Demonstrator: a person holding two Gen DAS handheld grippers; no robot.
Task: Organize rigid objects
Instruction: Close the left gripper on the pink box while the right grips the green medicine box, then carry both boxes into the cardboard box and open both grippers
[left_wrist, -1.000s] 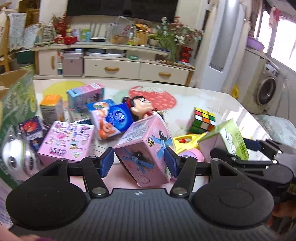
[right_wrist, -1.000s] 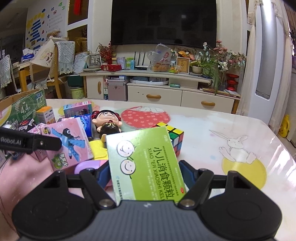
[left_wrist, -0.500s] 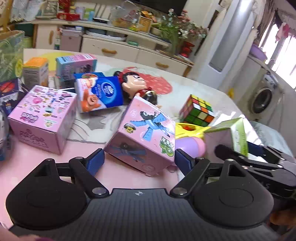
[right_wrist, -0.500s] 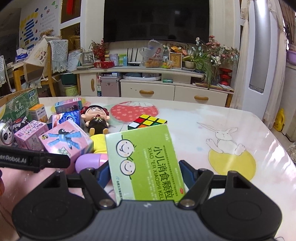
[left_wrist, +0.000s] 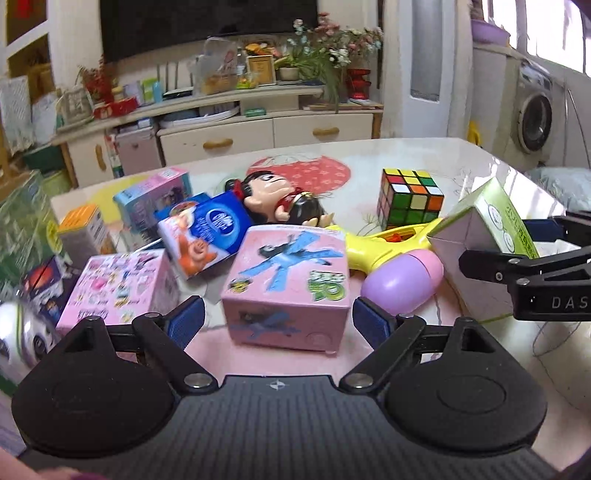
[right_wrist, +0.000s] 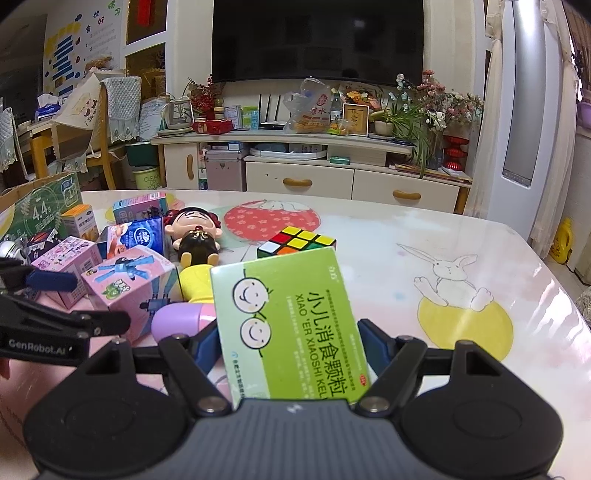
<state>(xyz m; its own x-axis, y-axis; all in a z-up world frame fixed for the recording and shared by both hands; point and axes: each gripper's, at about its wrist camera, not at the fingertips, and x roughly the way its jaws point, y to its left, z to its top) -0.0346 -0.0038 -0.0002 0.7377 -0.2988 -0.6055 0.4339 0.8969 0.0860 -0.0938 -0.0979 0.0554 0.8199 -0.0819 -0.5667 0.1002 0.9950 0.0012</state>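
Pink cardboard cube box (left_wrist: 286, 284) printed with a blue winged figure and a green logo, standing squarely on the bench (left_wrist: 476, 184). It sits between the blue pads of the left tool (left_wrist: 277, 321), whose jaws are spread wide and clear of both its sides. A second ago the box was tilted on one corner and clamped. Just right of the box, the right tool (right_wrist: 288, 345) grips a green cardboard medicine box (right_wrist: 291, 325), its jaws easing apart; a Rubik's cube (left_wrist: 410, 197) lies beyond.
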